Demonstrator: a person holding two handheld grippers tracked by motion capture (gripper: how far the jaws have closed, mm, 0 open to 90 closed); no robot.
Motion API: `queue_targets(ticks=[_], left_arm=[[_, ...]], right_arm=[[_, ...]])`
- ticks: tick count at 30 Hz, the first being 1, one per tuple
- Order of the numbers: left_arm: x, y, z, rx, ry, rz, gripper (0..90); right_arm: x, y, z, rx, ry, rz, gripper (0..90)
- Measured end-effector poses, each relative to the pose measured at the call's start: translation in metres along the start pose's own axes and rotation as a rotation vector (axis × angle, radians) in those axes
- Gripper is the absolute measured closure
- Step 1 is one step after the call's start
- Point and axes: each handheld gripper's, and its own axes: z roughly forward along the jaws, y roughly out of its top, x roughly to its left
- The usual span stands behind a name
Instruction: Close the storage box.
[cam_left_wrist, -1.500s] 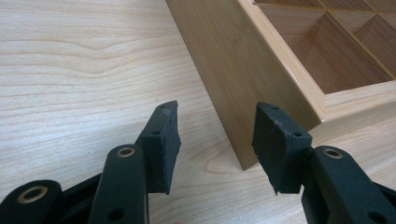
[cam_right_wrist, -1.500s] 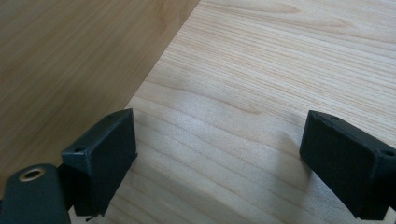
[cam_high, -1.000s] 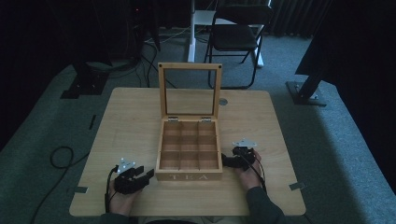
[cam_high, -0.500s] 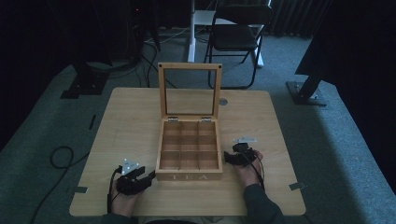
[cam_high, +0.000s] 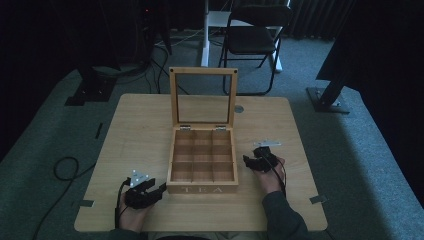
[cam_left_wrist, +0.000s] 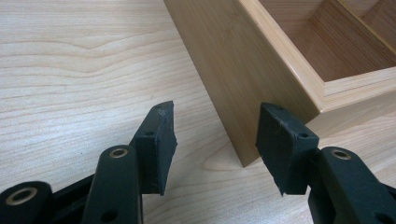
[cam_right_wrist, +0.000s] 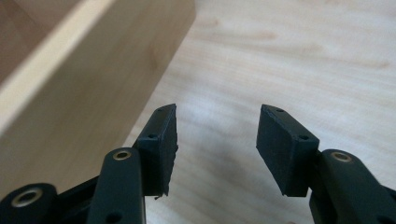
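Observation:
A wooden tea box (cam_high: 202, 189) stands mid-table with its glazed lid (cam_high: 202, 72) upright and its compartments empty. My left gripper (cam_high: 161, 189) lies at the box's front left corner. In the left gripper view my left gripper (cam_left_wrist: 217, 140) is open, its jaws having just opened a little, and the box corner (cam_left_wrist: 243, 70) stands just beyond the gap, untouched. My right gripper (cam_high: 246, 161) hovers by the box's right wall. In the right gripper view my right gripper (cam_right_wrist: 217, 140) has just been closing. Nothing is between its jaws, and the box wall (cam_right_wrist: 84, 84) is on the left.
The pale wooden table (cam_high: 140, 135) carries a small round disc (cam_high: 239, 108) behind the box. A black folding chair (cam_high: 255, 40) and dark stands are on the carpet beyond the far edge. Cables trail off the table's left side.
The right hand has lifted slightly beside the box. The left hand stays at the front left corner.

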Motion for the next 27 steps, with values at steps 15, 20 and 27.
queue_targets(ticks=[15, 20, 27], left_arm=[[0.000, 0.000, 0.000, 0.002, 0.003, 0.001, 47.5], [-0.001, 0.000, 0.001, 0.007, 0.006, 0.003, 47.6], [-0.001, -0.001, 0.000, 0.009, 0.006, 0.006, 47.6]], right_arm=[[0.008, 0.038, -0.016, -0.074, 0.006, -0.071, 41.6], [0.009, 0.052, -0.016, -0.087, 0.016, -0.073, 41.2], [0.011, 0.070, -0.017, -0.103, 0.021, -0.077, 41.1]])
